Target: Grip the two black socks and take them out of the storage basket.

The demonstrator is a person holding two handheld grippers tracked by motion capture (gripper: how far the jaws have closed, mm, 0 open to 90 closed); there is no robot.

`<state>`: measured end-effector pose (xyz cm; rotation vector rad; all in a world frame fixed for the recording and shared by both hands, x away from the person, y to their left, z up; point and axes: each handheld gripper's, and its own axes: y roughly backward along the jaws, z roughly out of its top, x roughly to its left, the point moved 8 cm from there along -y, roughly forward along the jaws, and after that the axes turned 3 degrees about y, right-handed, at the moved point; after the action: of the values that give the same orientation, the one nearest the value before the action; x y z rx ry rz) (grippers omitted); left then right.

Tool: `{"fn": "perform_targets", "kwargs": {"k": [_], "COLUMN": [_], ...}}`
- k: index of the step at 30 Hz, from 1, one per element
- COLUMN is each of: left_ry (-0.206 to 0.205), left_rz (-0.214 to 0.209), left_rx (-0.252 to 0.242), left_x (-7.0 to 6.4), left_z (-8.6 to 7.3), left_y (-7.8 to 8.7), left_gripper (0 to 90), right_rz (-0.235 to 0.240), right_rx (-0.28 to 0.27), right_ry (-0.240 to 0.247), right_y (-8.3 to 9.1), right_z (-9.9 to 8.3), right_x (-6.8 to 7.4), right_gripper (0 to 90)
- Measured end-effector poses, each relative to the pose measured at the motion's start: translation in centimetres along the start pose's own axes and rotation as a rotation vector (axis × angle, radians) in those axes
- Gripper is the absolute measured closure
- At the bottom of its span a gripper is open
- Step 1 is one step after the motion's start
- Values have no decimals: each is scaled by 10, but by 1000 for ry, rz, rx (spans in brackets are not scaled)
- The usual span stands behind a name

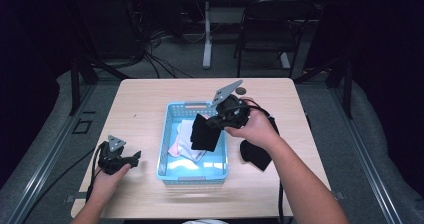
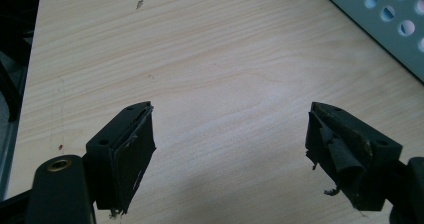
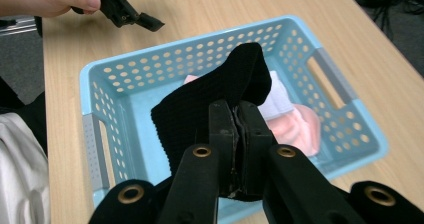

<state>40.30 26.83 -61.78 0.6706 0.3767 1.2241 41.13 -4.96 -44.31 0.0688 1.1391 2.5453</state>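
A light blue perforated basket (image 1: 170, 169) (image 3: 120, 79) stands at the middle of the wooden table. White and pink cloths (image 1: 182, 139) (image 3: 300, 124) lie inside it. My right gripper (image 1: 216, 123) (image 3: 239, 115) is shut on a black sock (image 1: 205, 134) (image 3: 210, 104), which hangs over the basket's right part. Another black sock (image 1: 256, 155) lies on the table to the right of the basket, partly under the right hand. My left gripper (image 1: 136, 156) (image 2: 230, 149) rests low over bare table left of the basket, jaws open with nothing between them.
A small round dark object (image 1: 241, 90) lies near the table's far edge. A black chair (image 1: 272, 29) and a white table leg (image 1: 207, 39) stand on the floor beyond. Cables (image 1: 60, 184) trail off the table's left side.
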Motion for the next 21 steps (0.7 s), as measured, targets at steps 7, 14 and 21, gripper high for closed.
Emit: {"fn": "perform_targets", "kwargs": {"k": [7,14,21], "left_ry": [-1,-3,-5], "left_rz": [2,3,4], "left_rx": [-2,3,3], "left_x": [0,0,0], "left_z": [0,0,0], "left_y": [0,-1,-1], "left_gripper": [196,196,196], "right_rz": [-48,-95,-139], "right_rx": [-21,-35,-18], "right_ry": [-11,-48,-94], "right_y": [29,54,73], "right_z": [-8,-23,-47], "right_x": [-7,-16,-25], "right_gripper": [869,869,869]}}
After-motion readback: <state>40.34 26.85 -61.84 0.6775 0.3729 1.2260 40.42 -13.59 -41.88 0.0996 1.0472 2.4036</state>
